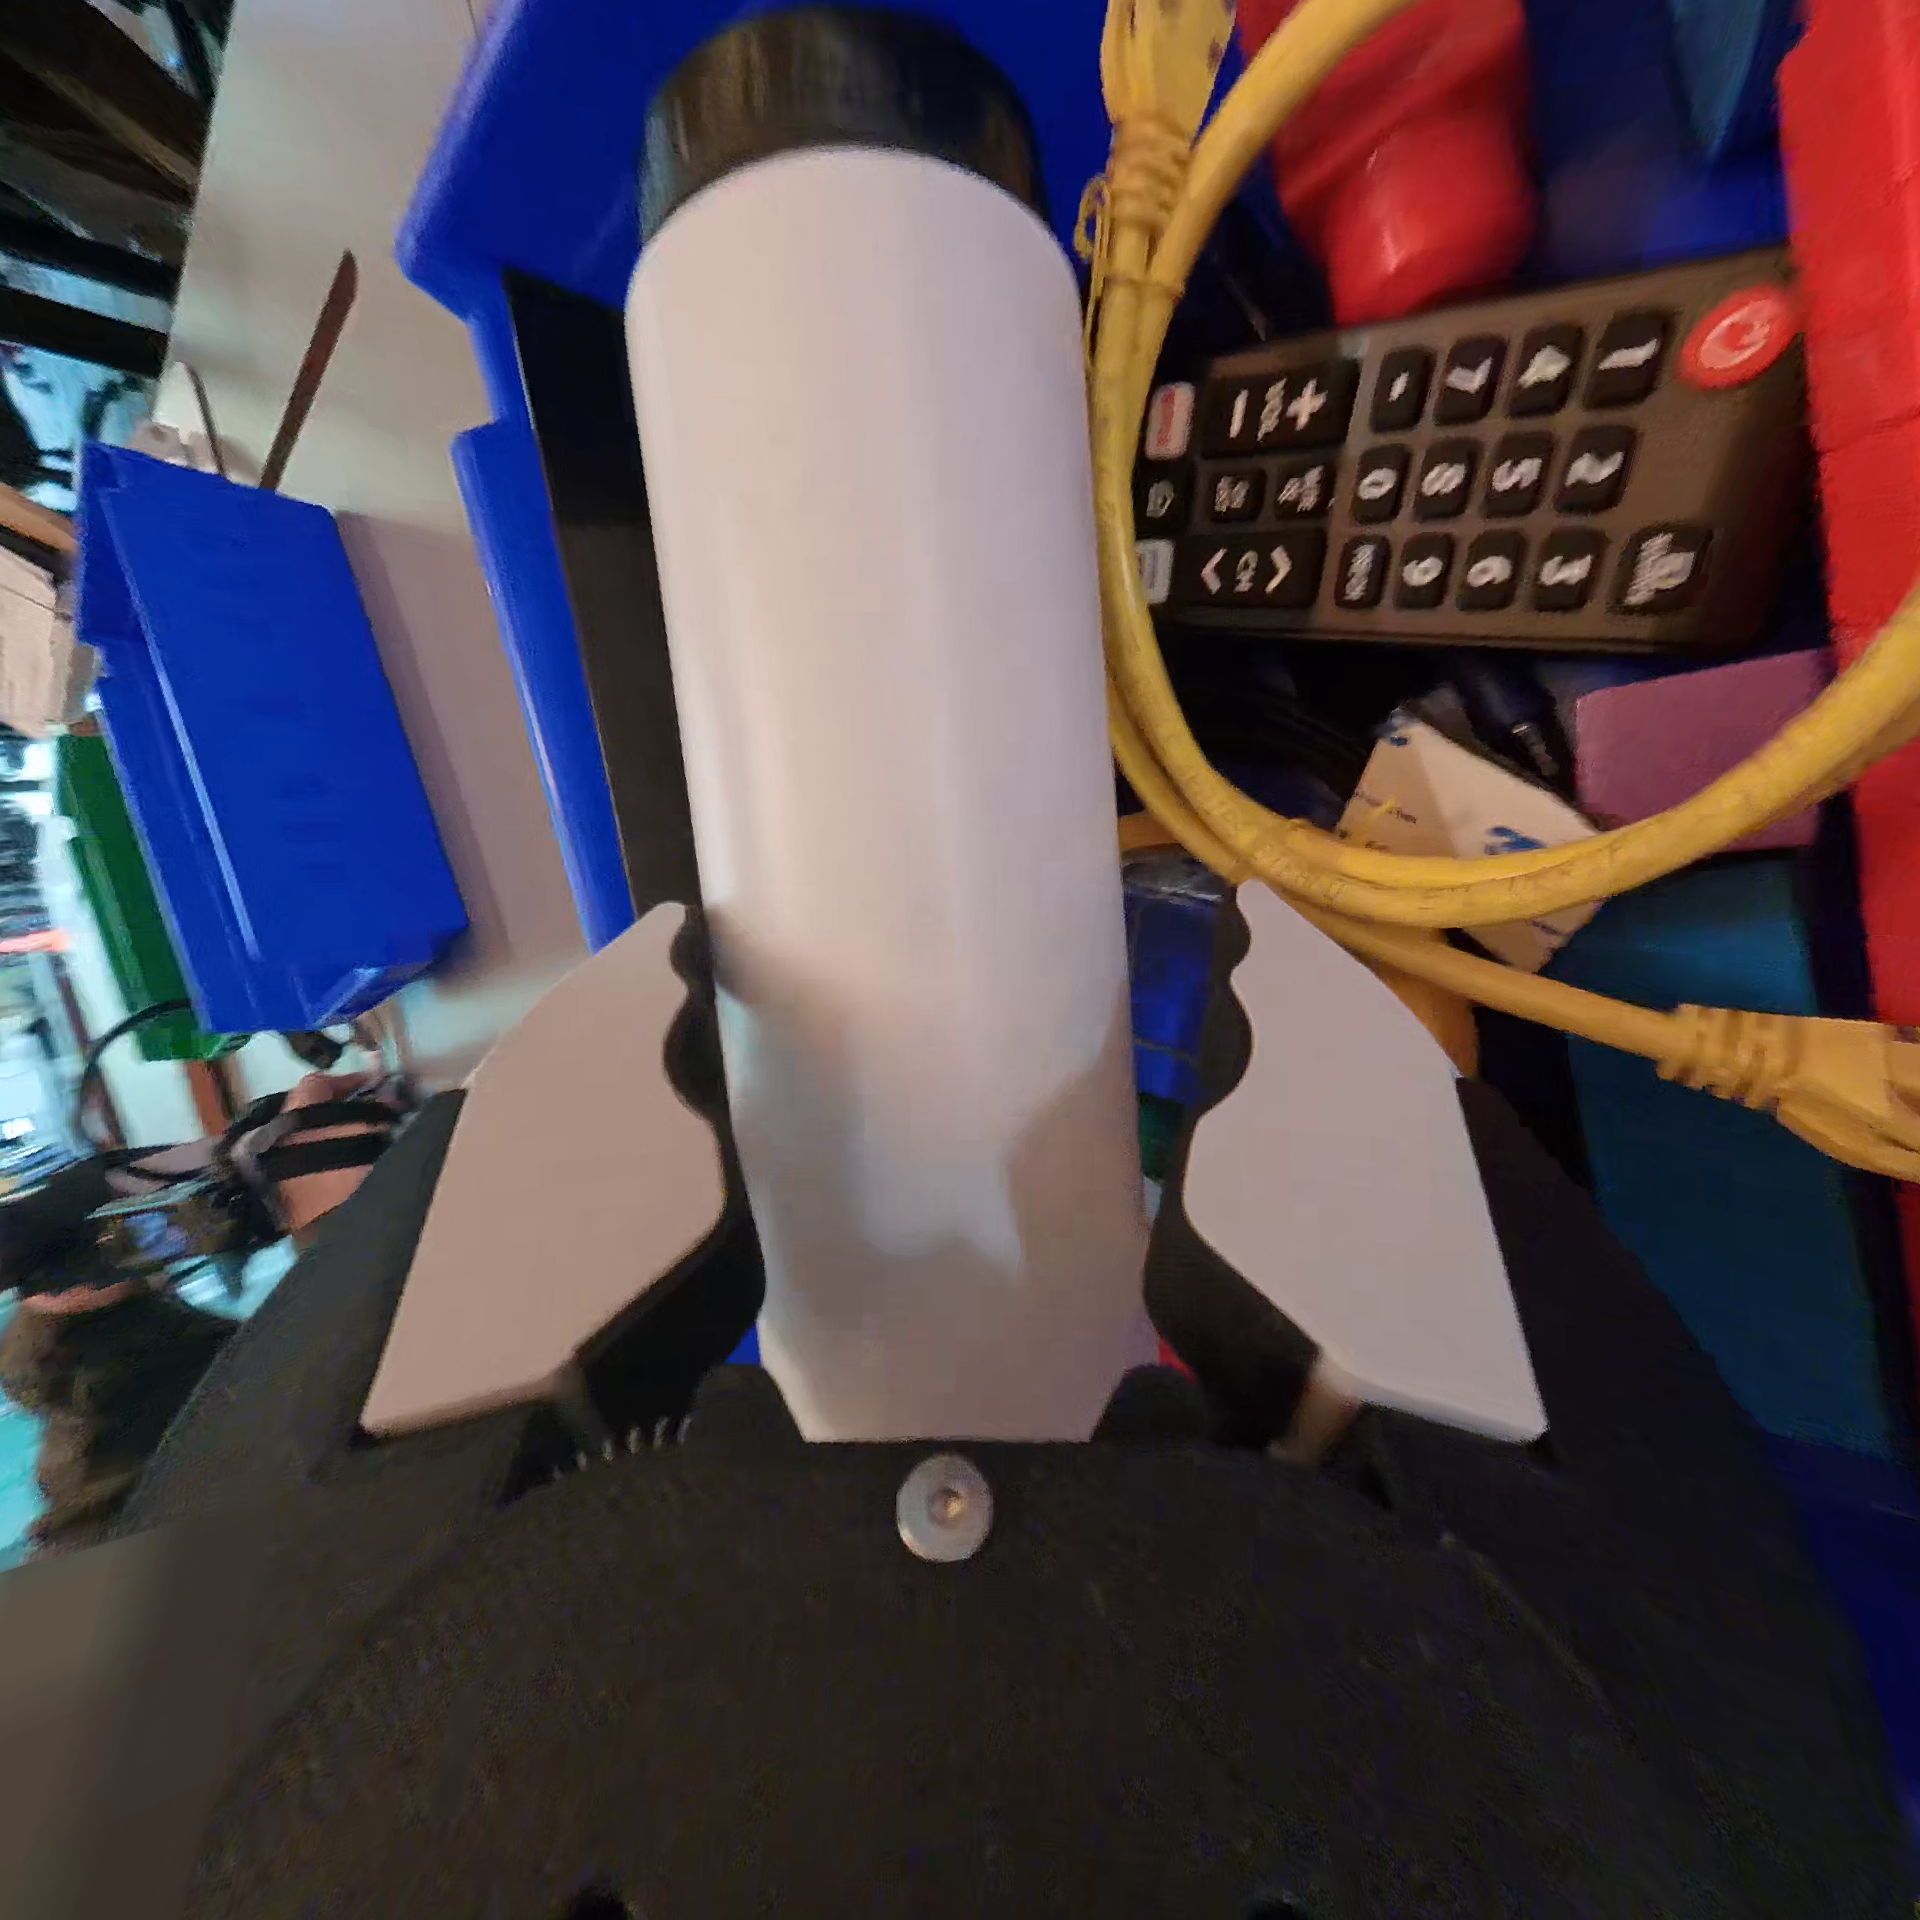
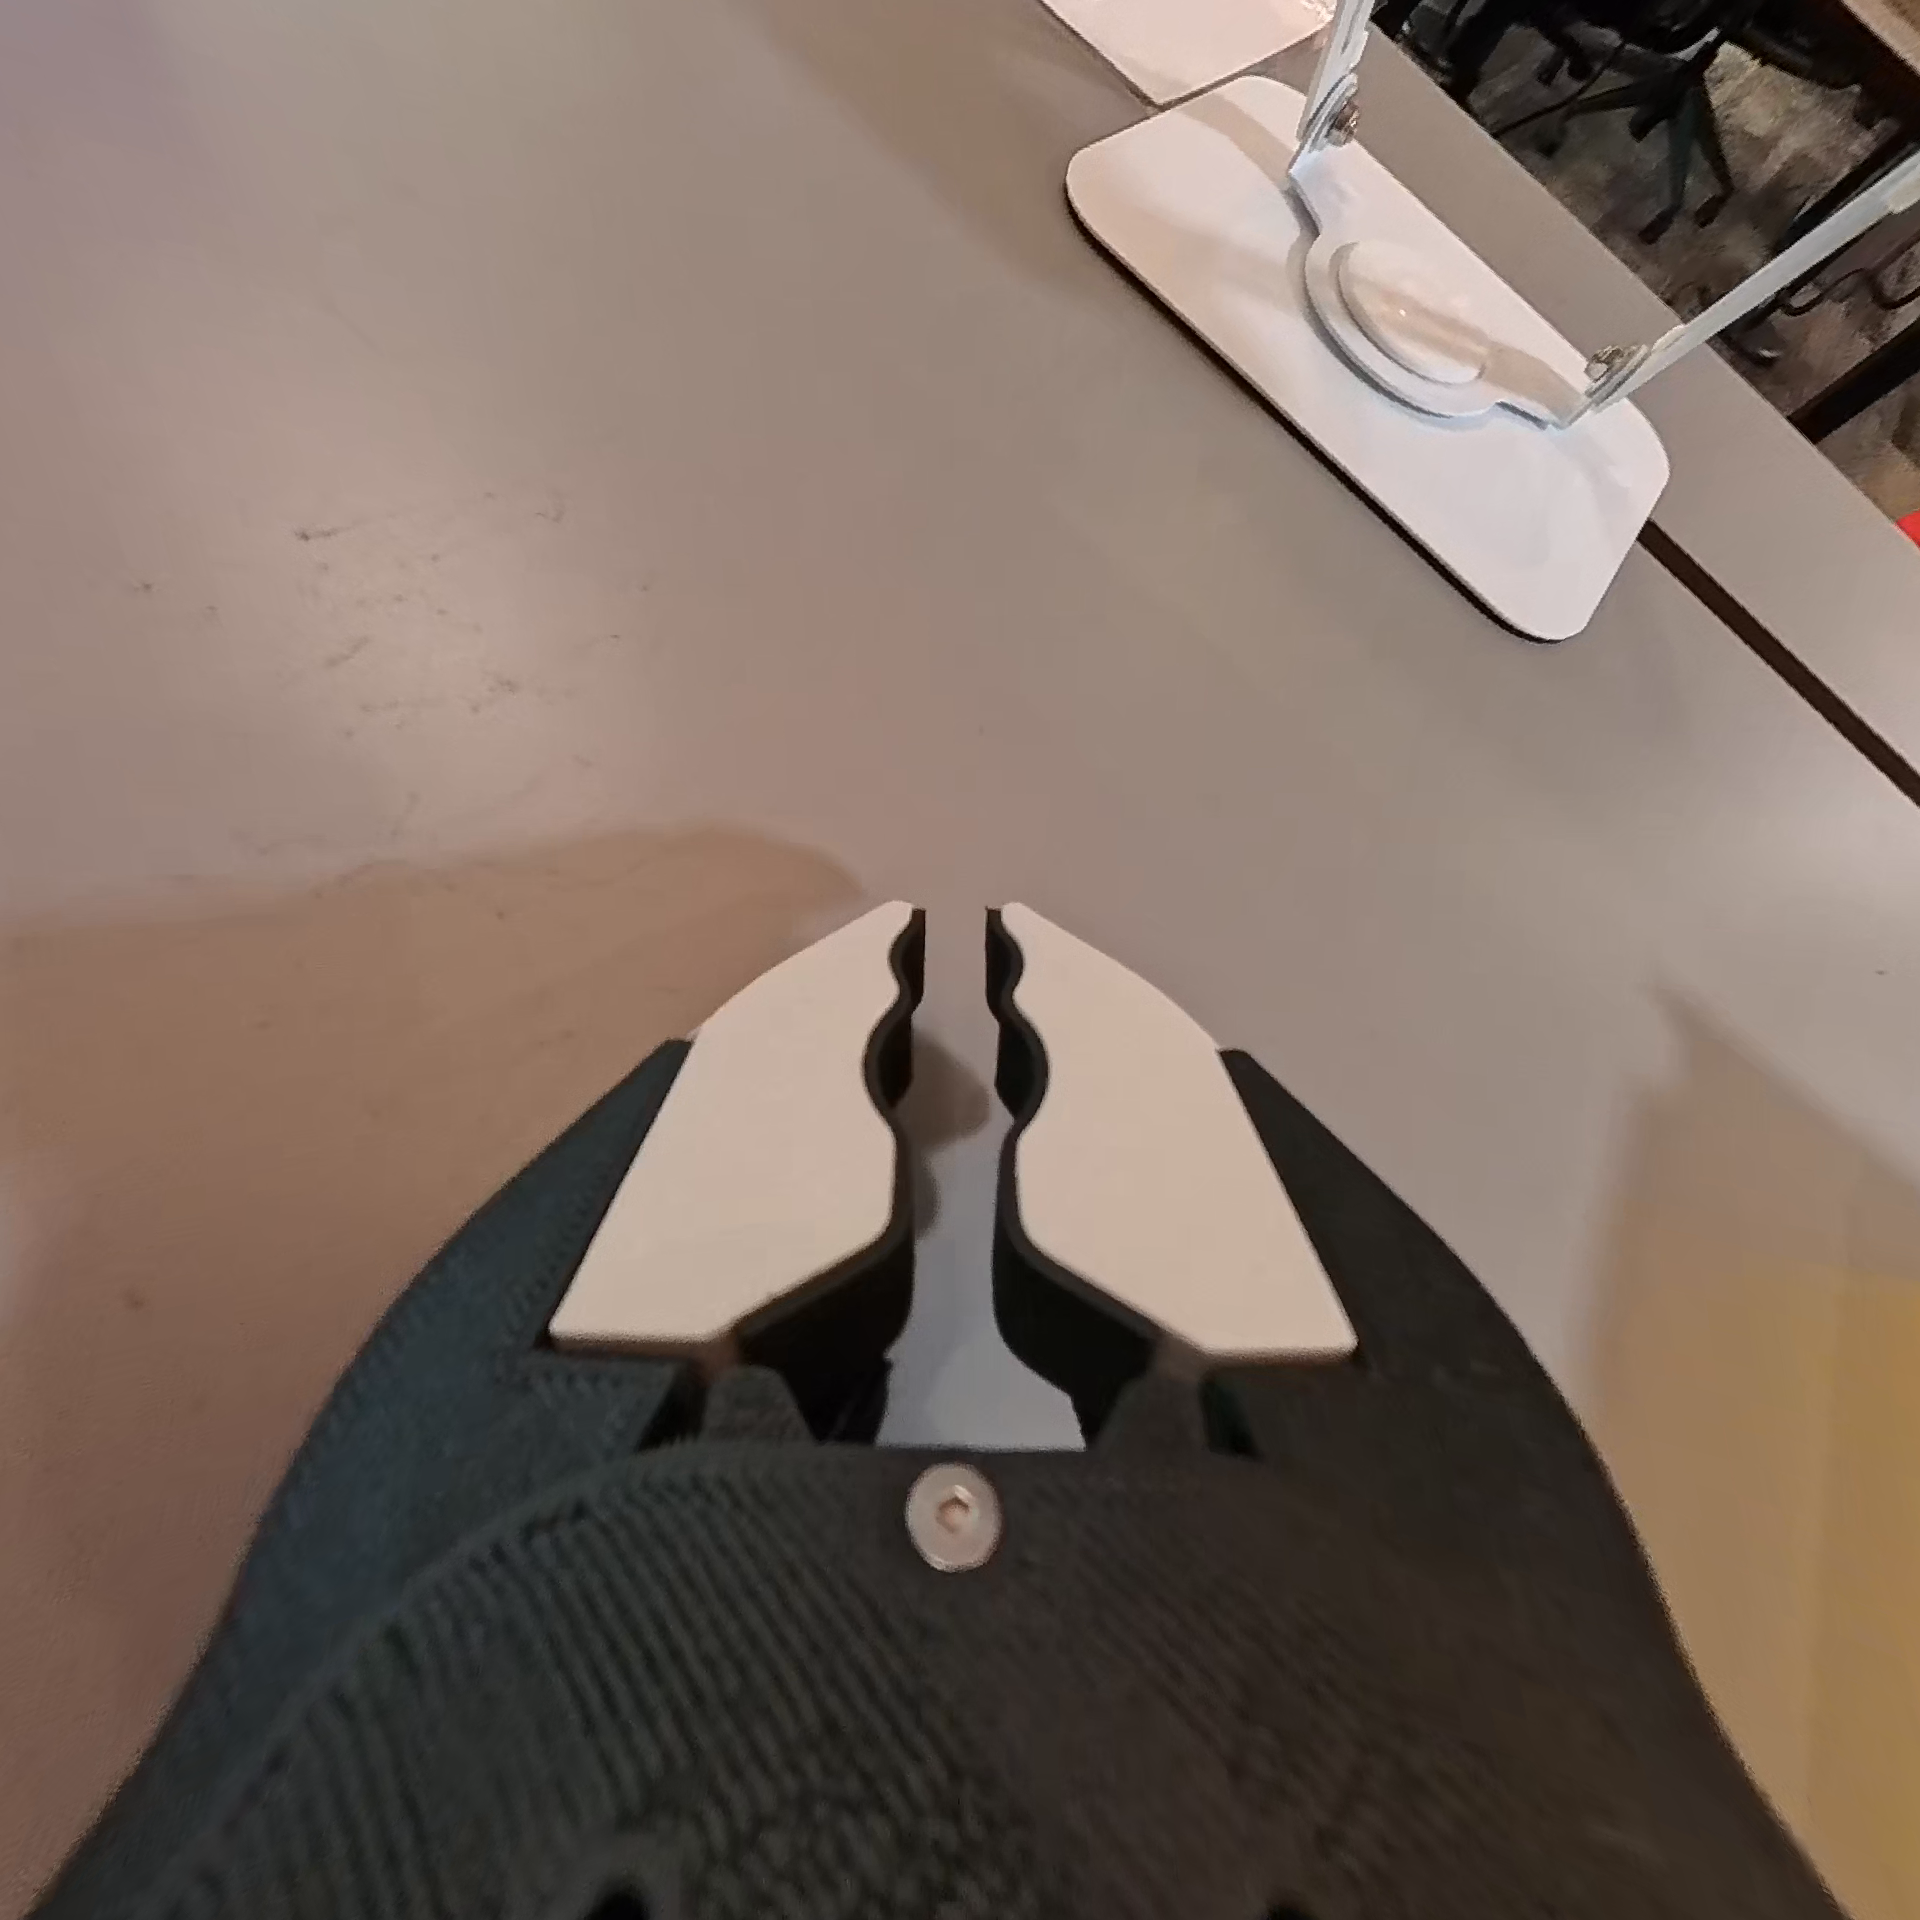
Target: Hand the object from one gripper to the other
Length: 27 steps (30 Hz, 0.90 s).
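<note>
A white cylindrical bottle [image 1: 862, 623] with a black cap [image 1: 842, 104] lies lengthwise between the fingers of my left gripper [image 1: 961, 904], pointing away from the camera over a blue bin [image 1: 499, 208]. The left pad touches the bottle's side. A small gap shows between the bottle and the right pad, so the jaws stand open around it. The picture is blurred by motion. My right gripper [image 2: 954, 914] is empty, with only a narrow slit between its tips, low over a grey table [image 2: 520, 416]. Neither gripper shows in the other's view.
The bin also holds a black remote control [image 1: 1455, 488], a looped yellow cable [image 1: 1174, 727] close by the bottle's right side, red objects [image 1: 1403, 187] and small boxes. A second blue bin [image 1: 260, 748] sits to the left. A white stand base [image 2: 1351, 343] stands at the table's far right. The tips of one gripper are about 50 cm away from the tips of the other.
</note>
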Motion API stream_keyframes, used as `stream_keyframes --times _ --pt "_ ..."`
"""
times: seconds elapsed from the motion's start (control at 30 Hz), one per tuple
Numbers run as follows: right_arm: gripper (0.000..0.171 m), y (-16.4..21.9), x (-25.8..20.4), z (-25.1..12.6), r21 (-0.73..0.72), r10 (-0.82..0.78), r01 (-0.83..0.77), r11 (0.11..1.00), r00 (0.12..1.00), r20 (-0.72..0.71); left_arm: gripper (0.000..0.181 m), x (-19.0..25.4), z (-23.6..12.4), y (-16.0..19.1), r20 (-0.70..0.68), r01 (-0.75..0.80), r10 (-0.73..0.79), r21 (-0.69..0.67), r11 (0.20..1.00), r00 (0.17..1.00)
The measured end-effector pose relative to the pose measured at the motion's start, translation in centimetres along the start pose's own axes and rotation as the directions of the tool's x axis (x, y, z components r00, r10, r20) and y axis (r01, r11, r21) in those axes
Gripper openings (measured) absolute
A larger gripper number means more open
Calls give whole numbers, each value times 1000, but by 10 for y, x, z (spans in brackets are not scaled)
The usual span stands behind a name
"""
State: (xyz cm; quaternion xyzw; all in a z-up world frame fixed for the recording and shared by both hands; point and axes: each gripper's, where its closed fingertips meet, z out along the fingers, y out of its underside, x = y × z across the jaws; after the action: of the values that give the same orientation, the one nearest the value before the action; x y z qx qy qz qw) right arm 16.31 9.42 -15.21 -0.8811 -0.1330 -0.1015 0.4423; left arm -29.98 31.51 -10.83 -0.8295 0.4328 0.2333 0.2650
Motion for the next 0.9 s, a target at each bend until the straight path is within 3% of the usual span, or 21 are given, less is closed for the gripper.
stream_keyframes --times 0.07,0.27,0.5,0.57,0.67,0.77,0.9 --pt "11 -1 0 -1 6 -4 4 1000 1000 -1 82 -7 4 2 59 -30 32 -30 999 998" --pt "11 -2 1 -3 23 12 -12 1000 1000 7 80 -11 0 0 70 -25 24 9 1000 997" --pt "10 -4 3 -4 37 33 -34 999 999 7 81 -48 -68 -21 62 163 -190 303 939 980" --pt "10 -4 3 -4 35 31 -31 999 999 6 81 -50 -104 -40 -37 251 -261 441 862 964" --pt "10 -5 3 -4 43 32 -32 999 999 5 80 -27 -168 -82 -329 417 -263 623 661 907" --pt "11 -12 5 -10 86 67 -69 994 998 21 80 14 -233 -125 -564 544 -102 711 445 820" --pt "18 -35 6 -29 221 138 -160 962 984 113 81 81 -289 -174 -690 652 135 719 243 711"
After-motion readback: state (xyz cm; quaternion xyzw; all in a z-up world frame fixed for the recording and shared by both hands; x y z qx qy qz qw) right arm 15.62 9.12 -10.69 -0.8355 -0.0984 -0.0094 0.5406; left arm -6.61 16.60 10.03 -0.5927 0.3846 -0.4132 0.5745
